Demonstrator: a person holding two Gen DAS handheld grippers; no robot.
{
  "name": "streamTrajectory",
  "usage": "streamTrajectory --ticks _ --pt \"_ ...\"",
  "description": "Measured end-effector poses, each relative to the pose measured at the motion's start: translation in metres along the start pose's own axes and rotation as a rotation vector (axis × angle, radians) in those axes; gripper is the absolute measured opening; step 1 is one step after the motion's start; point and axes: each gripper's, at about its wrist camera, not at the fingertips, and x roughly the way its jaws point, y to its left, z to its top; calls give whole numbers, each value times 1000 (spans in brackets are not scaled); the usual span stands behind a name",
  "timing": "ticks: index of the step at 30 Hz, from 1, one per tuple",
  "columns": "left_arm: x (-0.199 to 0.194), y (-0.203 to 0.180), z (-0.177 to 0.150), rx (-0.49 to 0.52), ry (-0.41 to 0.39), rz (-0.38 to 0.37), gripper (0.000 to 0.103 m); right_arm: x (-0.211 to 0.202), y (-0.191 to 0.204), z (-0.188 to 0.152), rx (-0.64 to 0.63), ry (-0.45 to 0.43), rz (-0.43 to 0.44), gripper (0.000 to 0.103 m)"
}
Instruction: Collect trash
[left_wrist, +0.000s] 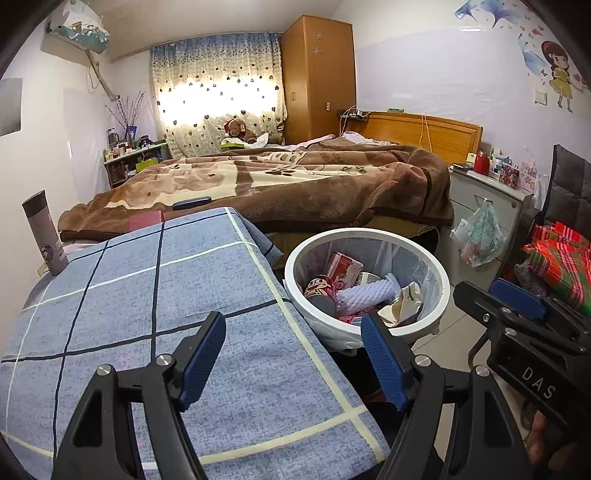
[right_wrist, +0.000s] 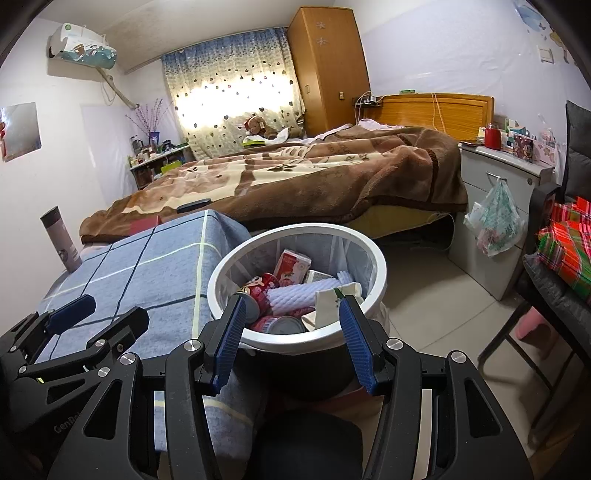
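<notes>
Left wrist view: left gripper (left_wrist: 293, 360) jaws apart, empty, above the checked table (left_wrist: 155, 295). The white trash bin (left_wrist: 436, 275), holding cartons and cans, stands just beside the table.

Right wrist view: right gripper (right_wrist: 293, 339) jaws apart, empty, directly over the bin's near rim.

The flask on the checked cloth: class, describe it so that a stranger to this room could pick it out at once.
Start at the big bed with the brown blanket. In front of it is a surface under a blue checked cloth. At the cloth's far left corner, next to the wall, stands the flask: tall, grey-brown, upright, the only thing standing on the cloth.
</notes>
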Motion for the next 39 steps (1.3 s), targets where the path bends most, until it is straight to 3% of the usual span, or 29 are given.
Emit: streamTrajectory --ticks 39 --pt "-8 3 0 -19 -6 5 77 -1 5 0 -1 -5 3 54"
